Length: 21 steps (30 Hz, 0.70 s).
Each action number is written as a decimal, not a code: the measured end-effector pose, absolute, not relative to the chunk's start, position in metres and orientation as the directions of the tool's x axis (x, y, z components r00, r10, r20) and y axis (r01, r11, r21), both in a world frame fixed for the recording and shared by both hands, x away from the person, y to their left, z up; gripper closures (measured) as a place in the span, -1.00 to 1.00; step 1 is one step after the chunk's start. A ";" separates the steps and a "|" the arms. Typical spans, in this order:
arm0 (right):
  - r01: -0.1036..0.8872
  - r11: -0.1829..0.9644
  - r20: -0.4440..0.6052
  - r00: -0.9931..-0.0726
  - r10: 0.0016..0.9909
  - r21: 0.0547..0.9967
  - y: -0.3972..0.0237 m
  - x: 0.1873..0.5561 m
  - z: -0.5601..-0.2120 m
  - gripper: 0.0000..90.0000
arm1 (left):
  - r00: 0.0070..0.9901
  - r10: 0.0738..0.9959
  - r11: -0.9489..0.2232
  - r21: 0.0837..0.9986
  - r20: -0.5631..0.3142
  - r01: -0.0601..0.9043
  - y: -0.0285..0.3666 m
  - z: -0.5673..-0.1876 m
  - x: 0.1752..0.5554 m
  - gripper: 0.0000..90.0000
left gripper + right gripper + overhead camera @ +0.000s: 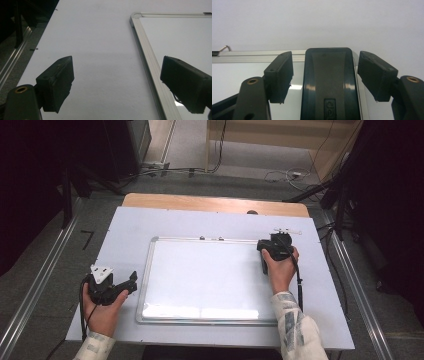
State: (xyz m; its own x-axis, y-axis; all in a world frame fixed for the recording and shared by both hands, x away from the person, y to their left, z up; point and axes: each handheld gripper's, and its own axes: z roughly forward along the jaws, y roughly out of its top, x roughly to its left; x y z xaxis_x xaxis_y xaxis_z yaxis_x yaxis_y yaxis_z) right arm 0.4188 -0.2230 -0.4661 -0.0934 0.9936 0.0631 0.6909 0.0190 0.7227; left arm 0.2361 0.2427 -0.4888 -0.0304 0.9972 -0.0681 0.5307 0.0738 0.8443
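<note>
Right hand-held gripper (325,77) spread around, not pinching, dark eraser (329,82) lying at whiteboard's (145,285) far right corner on worktop (125,227); left hand-held gripper (117,82) spread, empty; risk: lifting off crooked, clipping eraser, sliding it off frame.

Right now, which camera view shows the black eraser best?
The right gripper view: the eraser lies close up on the whiteboard, between the open pads. The high view has it as a dark sliver under the right tool. The left gripper view gives just whiteboard frame.
</note>
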 end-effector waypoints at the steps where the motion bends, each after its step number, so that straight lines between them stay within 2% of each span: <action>1: 0.683 0.026 0.062 -0.103 0.993 0.730 -0.224 0.416 -0.465 -0.44 | -0.030 0.997 0.073 0.844 -0.067 0.531 0.242 -0.489 0.236 -0.72; 4: 0.664 0.040 0.070 -0.139 0.988 0.747 -0.227 0.406 -0.461 -0.54 | -0.030 0.998 0.070 0.844 -0.064 0.532 0.242 -0.489 0.236 -0.72; 6: 0.666 0.032 0.116 -0.177 0.977 0.745 -0.230 0.399 -0.459 -0.61 | -0.031 0.997 0.072 0.842 -0.065 0.534 0.242 -0.489 0.236 -0.72; 10: 0.644 0.056 0.140 -0.249 0.958 0.763 -0.236 0.384 -0.454 -0.67 | -0.033 0.997 0.072 0.842 -0.065 0.534 0.242 -0.489 0.236 -0.72; 21: 0.610 0.105 0.135 -0.334 0.933 0.785 -0.255 0.346 -0.448 -0.70 | -0.035 0.997 0.071 0.840 -0.062 0.538 0.241 -0.490 0.237 -0.72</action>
State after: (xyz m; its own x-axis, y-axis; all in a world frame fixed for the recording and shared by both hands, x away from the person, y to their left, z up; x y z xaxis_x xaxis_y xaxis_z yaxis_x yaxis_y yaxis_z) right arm 0.3458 -0.2546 -0.4476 -0.3338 0.9329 0.1353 0.6103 0.1045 0.7853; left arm 0.2369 0.2414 -0.4899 -0.0351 0.9975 -0.0615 0.5381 0.0707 0.8399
